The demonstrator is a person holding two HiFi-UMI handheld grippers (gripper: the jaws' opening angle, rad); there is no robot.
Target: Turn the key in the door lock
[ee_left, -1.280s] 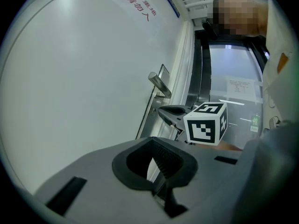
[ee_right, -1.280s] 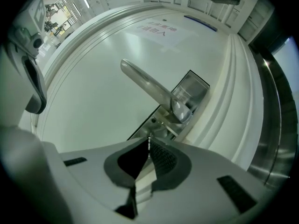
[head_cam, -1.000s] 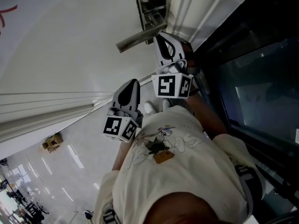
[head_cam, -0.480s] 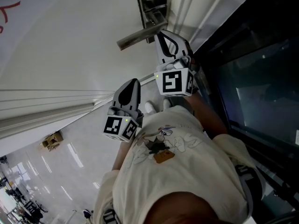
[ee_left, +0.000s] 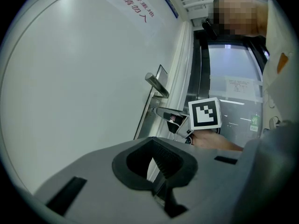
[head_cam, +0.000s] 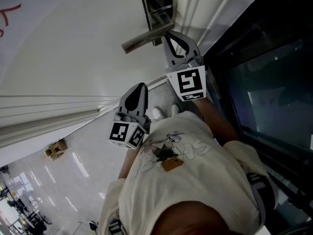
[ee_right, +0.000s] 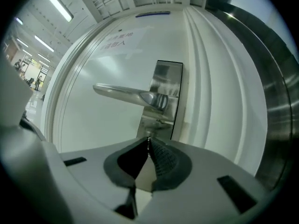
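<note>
The white door point(head_cam: 73, 43) carries a silver lever handle point(head_cam: 144, 39) on a metal lock plate point(ee_right: 166, 85). My right gripper point(head_cam: 166, 35) reaches level to the plate just under the handle point(ee_right: 126, 94) and is shut on the key, which stays almost wholly hidden between the fingertips at the keyhole point(ee_right: 148, 135). From the left gripper view, the right gripper point(ee_left: 161, 112) meets the plate below the handle point(ee_left: 156, 85). My left gripper point(head_cam: 141, 85) hangs lower, away from the door hardware, shut with nothing in it.
A dark glass panel point(head_cam: 264, 82) in a black frame stands right of the white door frame point(head_cam: 205, 13). The person's cream shirt point(head_cam: 186, 170) fills the lower middle of the head view. Glossy floor point(head_cam: 58, 170) shows at lower left.
My right gripper has rolled about its own axis at the lock: its marker cube has swung round to the right. The left gripper has kept still.
</note>
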